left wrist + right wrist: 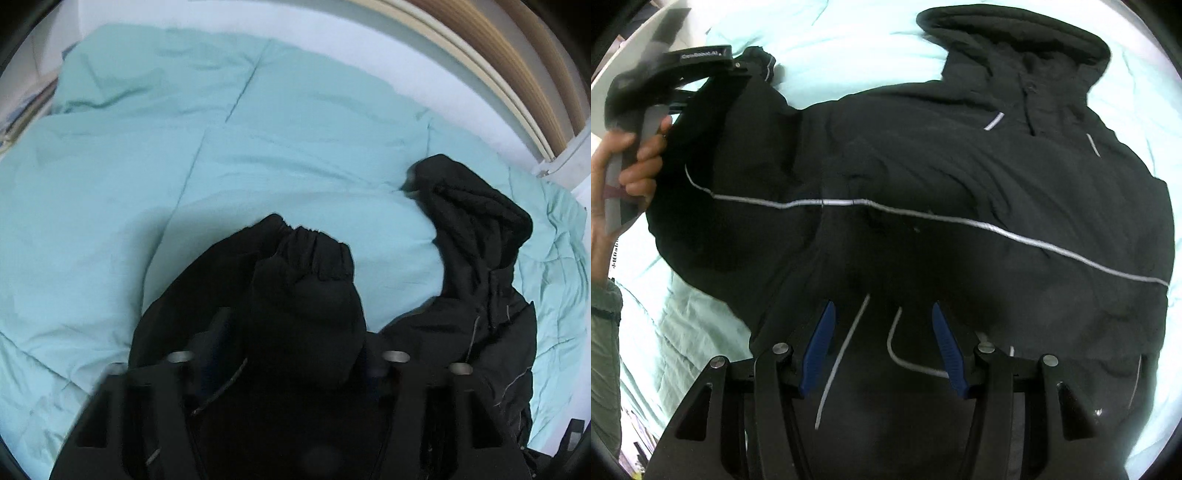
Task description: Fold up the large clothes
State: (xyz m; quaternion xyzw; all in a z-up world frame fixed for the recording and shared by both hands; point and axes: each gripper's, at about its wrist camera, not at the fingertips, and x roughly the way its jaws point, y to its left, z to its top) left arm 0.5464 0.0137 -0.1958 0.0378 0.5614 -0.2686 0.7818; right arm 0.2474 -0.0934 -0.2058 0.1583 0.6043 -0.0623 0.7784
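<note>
Black hooded jacket [942, 177] spread on bed [147, 166]: folding barely begun. Left gripper [291, 332] clamps sleeve [306, 266]; right gripper [882, 347] fingers spread, empty.

The black jacket [923, 192] spread across most of the bed [110, 221] below the right gripper [882, 343], whose fingers stood apart over the fabric. The left gripper [295, 332] was buried in a sleeve [306, 266]. Open teal comforter [258, 129] lay beyond the sleeve; the hood [472, 206] rose at the right, near the wooden headboard [517, 55].
</note>
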